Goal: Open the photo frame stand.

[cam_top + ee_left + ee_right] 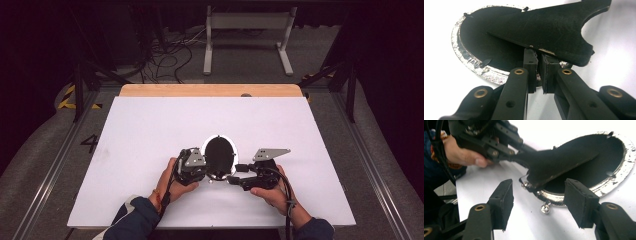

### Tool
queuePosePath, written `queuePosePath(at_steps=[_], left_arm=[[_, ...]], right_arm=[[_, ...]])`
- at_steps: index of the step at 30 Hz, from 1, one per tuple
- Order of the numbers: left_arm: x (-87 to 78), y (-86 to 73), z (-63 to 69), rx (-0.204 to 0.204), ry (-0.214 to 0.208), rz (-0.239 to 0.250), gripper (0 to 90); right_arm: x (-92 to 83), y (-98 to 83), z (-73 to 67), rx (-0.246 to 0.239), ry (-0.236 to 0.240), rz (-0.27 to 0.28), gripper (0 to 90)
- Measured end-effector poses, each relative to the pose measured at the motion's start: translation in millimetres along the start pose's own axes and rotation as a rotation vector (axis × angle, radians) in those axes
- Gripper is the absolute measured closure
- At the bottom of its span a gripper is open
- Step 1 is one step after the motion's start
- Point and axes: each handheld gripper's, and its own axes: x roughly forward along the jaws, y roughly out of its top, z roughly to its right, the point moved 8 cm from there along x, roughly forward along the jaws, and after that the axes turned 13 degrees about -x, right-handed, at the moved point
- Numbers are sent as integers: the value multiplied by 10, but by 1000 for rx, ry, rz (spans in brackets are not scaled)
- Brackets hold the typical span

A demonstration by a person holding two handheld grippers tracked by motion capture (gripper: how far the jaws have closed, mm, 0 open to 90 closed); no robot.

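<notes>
The left gripper point(539, 72) is clamped on the edge of a black flap point(544, 27) — pads squeezed nearly together on the thin sheet, lifting it at a slant. The right gripper point(539, 202) stands open with nothing between its pads, its jaws straddling the near rim of the oval frame point(599, 188). That silver-rimmed frame lies flat on the white table point(150, 130), near the front edge, between both hands. By my reading the flap is half raised from the frame; freeing or reseating it is left, and the right gripper has yet to take hold. Count — one frame, one flap, one small silver clasp point(545, 208), two grippers.
</notes>
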Motion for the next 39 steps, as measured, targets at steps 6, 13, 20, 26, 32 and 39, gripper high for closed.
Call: queuePosePath(at_steps=[6, 13, 20, 26, 32, 39], left_arm=[[53, -7, 3, -3, -6, -11, 854], [69, -5, -1, 3, -12, -14, 856], [60, -8, -16, 6, -7, -18, 862], [54, -12, -17, 16, -4, -24, 869], [8, -30, -82, 19, 17, -32, 872], [-32, -43, -138, 5, 33, -29, 862]], right_arm=[[7, 90, 48, 98, 7, 42, 459], [198, 49, 222, 264, 23, 43, 443], [334, 24, 201, 328, 92, 20, 405], [415, 33, 221, 434, 164, 48, 396], [467, -8, 356, 589, 126, 76, 529], [546, -11, 266, 583, 163, 68, 529]])
